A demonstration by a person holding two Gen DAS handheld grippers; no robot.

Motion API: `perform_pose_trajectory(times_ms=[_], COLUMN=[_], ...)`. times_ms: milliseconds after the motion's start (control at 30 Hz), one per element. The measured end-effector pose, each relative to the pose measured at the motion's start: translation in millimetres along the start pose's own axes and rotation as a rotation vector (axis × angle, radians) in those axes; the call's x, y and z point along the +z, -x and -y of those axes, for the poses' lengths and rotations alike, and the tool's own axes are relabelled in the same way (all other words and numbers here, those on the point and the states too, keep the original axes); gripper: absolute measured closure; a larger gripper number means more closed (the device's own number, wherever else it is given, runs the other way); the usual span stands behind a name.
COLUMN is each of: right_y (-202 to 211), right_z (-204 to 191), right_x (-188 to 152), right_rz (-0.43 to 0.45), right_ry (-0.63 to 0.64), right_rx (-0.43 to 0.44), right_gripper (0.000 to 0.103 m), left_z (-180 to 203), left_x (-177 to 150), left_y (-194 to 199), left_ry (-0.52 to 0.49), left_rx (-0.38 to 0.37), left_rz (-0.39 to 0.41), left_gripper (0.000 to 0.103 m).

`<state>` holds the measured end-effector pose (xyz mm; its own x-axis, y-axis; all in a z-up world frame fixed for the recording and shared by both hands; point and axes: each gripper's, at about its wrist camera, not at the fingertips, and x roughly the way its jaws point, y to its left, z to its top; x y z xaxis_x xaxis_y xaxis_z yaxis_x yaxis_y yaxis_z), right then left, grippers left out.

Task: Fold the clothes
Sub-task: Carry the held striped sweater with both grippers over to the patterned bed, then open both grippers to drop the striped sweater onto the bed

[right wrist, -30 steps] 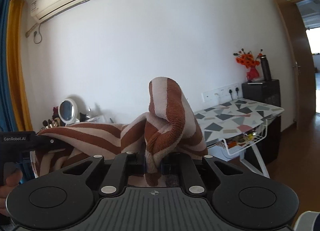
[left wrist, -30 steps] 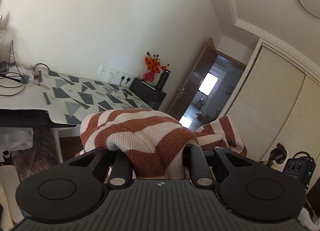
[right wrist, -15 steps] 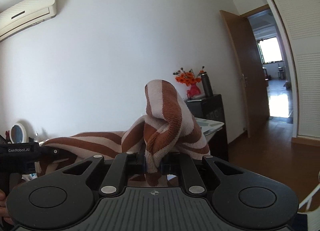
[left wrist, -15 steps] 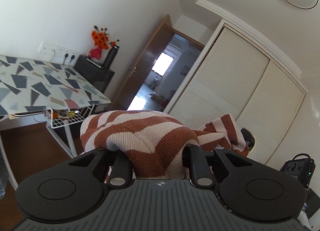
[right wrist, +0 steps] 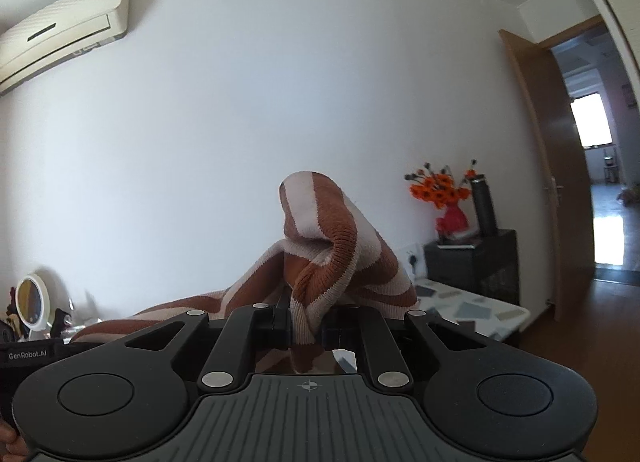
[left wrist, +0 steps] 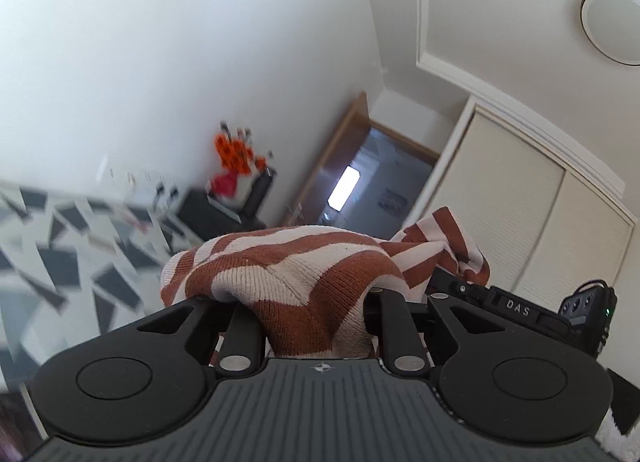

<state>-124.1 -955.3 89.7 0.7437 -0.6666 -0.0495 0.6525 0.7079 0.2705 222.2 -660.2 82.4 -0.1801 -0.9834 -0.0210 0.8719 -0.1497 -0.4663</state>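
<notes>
Left wrist view: the left gripper (left wrist: 316, 314) is pinching a thick bunch of the striped sweater (left wrist: 296, 274), rust and cream knit heaped over the jaws and hiding their tips. The camera tilts up toward wall and ceiling, so I judge the garment is raised in the air, held at two points and being carried or shaken out before it is laid down. At about 3 o'clock from the bunch the cloth runs on to the right gripper (left wrist: 472, 294), seen side-on with more knit piled over it. The patterned board (left wrist: 60, 262) at 9 o'clock is smeared by motion blur; the flowers (left wrist: 236, 157) at 11 o'clock are soft too

Right wrist view: the right gripper (right wrist: 306, 328) is pressed onto a narrow fold of the sweater (right wrist: 328, 246), which rises in a hump at 12 o'clock and trails off toward 9 o'clock to the left gripper (right wrist: 24, 358) — only its labelled body shows, cut off by the frame edge. The patterned board (right wrist: 468, 308) lies at 3 o'clock, below a black cabinet (right wrist: 476, 266)

Next, I think, the sweater must be spread flat on a surface, both grips kept firm — which part each claw holds, and how the hanging bulk lies, cannot be made out
</notes>
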Motion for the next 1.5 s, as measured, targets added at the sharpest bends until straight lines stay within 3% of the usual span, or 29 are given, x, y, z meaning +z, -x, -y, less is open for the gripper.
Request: perform_pose_trajectory(times_ms=[133,267,400,600,733,867,933,967,1000,1133,1200,1333,1500], right_y=[-98,-189,-290,-445,-529,-599,-636,-652,-669,-718,-689,-674,-642], right_z=[-11,-22,-35,-79,-105,-102,-79,-66,-49,44,87,200,303], right_x=[23,28,21,-13,-24,-27,-34,-40,-48,-86,-115,-145,-165], right_rz=[0.019,-0.036,-0.118,-0.307,-0.372,-0.39,-0.425,-0.443,-0.449,-0.547,-0.626,-0.714,-0.709], right_ry=[0.037,0.055,0.087,0.056,0.038,0.115,0.157,0.185,0.21,0.227,0.191,0.054,-0.041], right_rx=[0.095,0.207,0.34,0.605,0.838,0.957,0.908,0.853,0.787,0.58,0.463,0.3,0.138], right_gripper=[0.092,0.092,0.093,0.093,0.093,0.09,0.067,0.043,0.034,0.033,0.036,0.037,0.038], left_z=[-29,-44,-53,-46,-21,-12,-37,-51,-64,-135,-168,-197,-206], left_x=[33,48,52,46,46,50,47,46,44,28,7,-21,-44], left_y=[0,11,26,26,-10,-73,-112,-133,-153,-231,-270,-360,-470], left_ry=[-0.051,-0.085,-0.087,-0.038,-0.08,-0.121,-0.05,-0.011,0.028,0.216,0.305,0.317,0.276], left_rx=[0.074,0.169,0.323,0.582,0.7,0.757,0.76,0.761,0.761,0.782,0.784,0.767,0.688], left_rz=[0.097,0.152,0.2,0.266,0.306,0.264,0.208,0.179,0.15,0.007,-0.096,-0.259,-0.385], left_gripper=[0.084,0.084,0.084,0.084,0.084,0.084,0.084,0.084,0.084,0.084,0.084,0.084,0.084])
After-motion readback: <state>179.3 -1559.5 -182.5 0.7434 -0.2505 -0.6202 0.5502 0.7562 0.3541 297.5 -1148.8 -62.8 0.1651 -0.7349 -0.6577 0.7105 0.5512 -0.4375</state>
